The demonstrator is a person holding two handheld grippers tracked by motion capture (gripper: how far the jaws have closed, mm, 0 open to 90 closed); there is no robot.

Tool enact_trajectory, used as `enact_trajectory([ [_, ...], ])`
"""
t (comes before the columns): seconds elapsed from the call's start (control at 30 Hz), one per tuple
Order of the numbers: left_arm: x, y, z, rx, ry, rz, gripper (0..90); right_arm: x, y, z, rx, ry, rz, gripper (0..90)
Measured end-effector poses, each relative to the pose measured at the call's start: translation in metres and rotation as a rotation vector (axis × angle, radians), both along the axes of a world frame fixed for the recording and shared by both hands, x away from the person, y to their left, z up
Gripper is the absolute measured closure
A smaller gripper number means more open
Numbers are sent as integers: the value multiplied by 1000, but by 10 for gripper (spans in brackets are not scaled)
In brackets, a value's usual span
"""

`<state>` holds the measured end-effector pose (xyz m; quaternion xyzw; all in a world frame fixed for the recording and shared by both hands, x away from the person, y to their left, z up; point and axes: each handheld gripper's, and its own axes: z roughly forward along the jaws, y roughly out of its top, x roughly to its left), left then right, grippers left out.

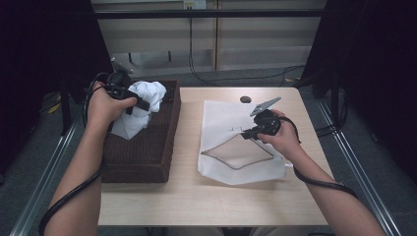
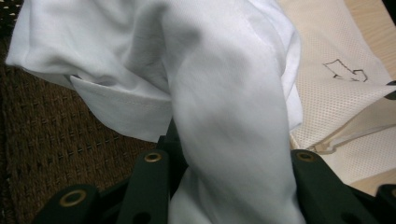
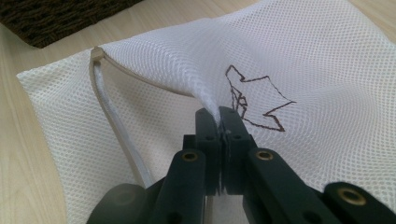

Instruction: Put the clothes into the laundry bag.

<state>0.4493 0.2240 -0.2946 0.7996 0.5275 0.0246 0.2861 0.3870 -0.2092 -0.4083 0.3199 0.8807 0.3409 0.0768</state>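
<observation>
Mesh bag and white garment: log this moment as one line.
left hand-held gripper: shut on white garment, over brown basket | right hand-held gripper: pinching mesh bag, mouth held open | table: bag flat

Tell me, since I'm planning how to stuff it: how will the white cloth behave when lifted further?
Probably floppy: the white cloth hangs in folds from the left hand-held gripper over the woven basket. It looks light and thin, so it should trail and bunch. It may snag on the mesh bag opening.

Wooden table bears wicker basket, mesh bag.
</observation>
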Motion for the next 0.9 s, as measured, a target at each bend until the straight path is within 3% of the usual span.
enact_trajectory([
  [0.57, -5, 0, 13, -9, 26, -21, 652, -1, 1, 0, -10, -5, -1, 884],
  [0.8, -7, 1, 19, 19, 28, -37, 652, -1, 2, -1, -8, -5, -2, 884],
  [0.9, -9, -1, 24, 12, 22, -29, 652, -1, 2, 0, -10, -3, -4, 884],
])
